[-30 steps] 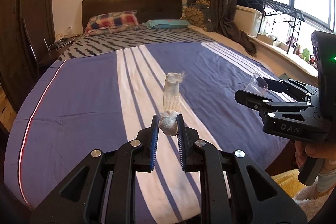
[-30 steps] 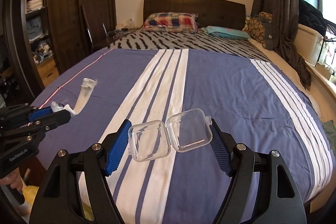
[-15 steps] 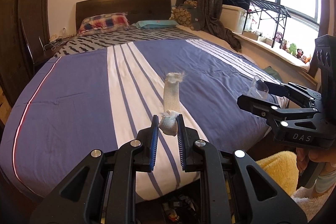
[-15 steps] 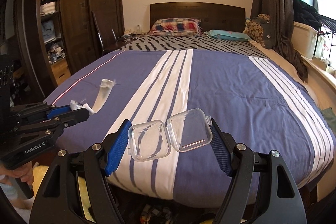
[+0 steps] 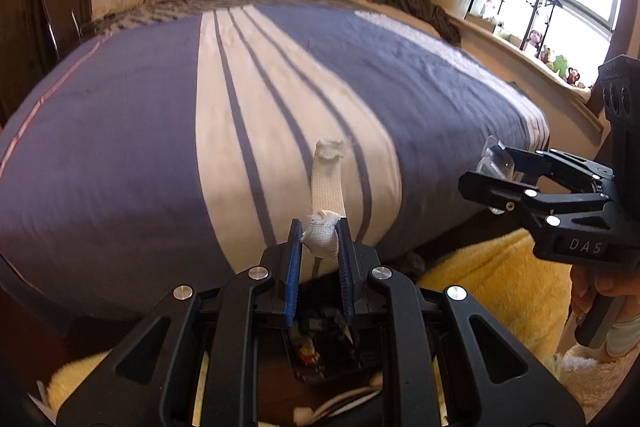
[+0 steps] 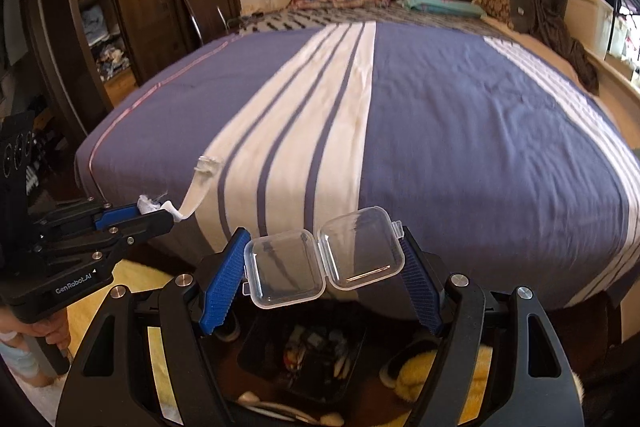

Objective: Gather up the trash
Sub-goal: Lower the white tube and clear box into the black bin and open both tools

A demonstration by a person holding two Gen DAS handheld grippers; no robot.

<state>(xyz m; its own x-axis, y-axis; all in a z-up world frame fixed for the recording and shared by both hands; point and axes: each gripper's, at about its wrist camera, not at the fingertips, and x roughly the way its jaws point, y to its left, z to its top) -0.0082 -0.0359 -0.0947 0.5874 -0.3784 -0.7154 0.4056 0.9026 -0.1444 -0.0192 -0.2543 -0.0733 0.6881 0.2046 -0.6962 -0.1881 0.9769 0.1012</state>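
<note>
While both tongs grip a bandage (image 5: 326, 183) and case (image 6: 324, 263), a bin (image 6: 304, 355) sits below.

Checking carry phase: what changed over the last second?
Both grippers pulled back from the blue striped bed and tilted down; a dark bin of trash on the floor now shows below. Unchanged: left gripper clamps the white gauze strip, right gripper the clear hinged plastic case.
</note>
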